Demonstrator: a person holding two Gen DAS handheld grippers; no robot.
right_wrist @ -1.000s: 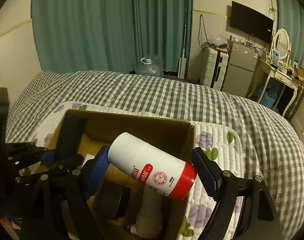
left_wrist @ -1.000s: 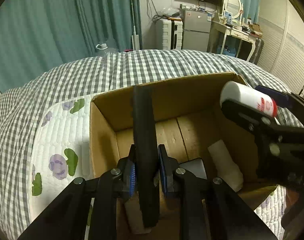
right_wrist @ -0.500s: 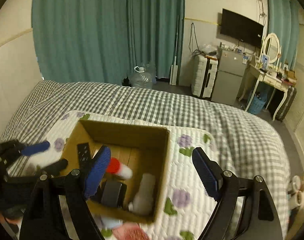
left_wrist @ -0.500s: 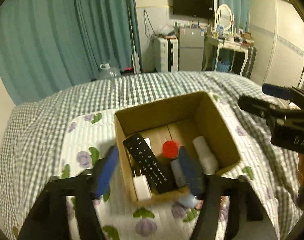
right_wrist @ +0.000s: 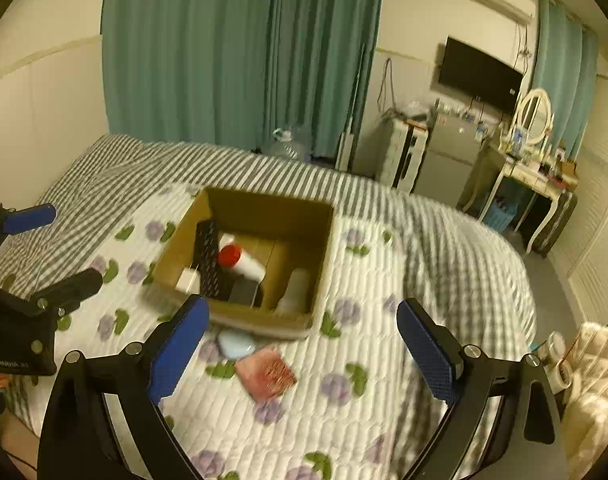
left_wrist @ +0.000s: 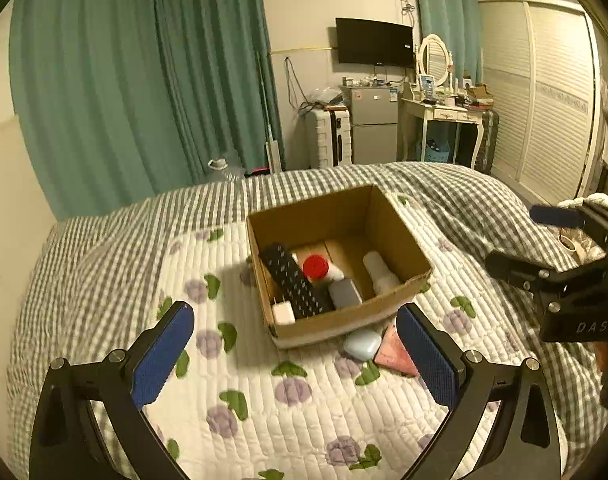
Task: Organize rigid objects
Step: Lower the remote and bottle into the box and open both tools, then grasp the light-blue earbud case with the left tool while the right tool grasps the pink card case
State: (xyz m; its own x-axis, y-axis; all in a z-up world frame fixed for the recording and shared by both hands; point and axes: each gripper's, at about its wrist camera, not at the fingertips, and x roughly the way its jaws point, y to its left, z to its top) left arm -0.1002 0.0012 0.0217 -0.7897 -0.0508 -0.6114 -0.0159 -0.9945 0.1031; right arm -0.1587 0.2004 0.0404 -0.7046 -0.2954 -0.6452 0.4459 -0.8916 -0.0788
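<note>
An open cardboard box (left_wrist: 400,240) (right_wrist: 324,248) stands on the bed. In it lie a black remote (left_wrist: 294,280) (right_wrist: 210,260), a white bottle with a red cap (left_wrist: 318,267) (right_wrist: 240,259), a white charger (left_wrist: 283,313), a grey block (left_wrist: 345,293) and a white roll (left_wrist: 378,270). A light blue case (left_wrist: 362,344) (right_wrist: 236,343) and a pink pad (left_wrist: 396,350) (right_wrist: 266,372) lie on the quilt in front of the box. My left gripper (left_wrist: 296,354) is open and empty, held back from the box. My right gripper (right_wrist: 304,346) is open and empty above the pink pad.
The bed has a white flowered quilt (left_wrist: 240,380) over a grey checked cover (left_wrist: 104,248). Teal curtains (left_wrist: 124,92), a small fridge (left_wrist: 374,124) and a dressing table (left_wrist: 444,116) stand beyond the bed. A cream blanket (right_wrist: 592,380) lies at the right.
Both grippers have opened, leaving the remote and the red-capped bottle in the box, and have pulled up and back from it.
</note>
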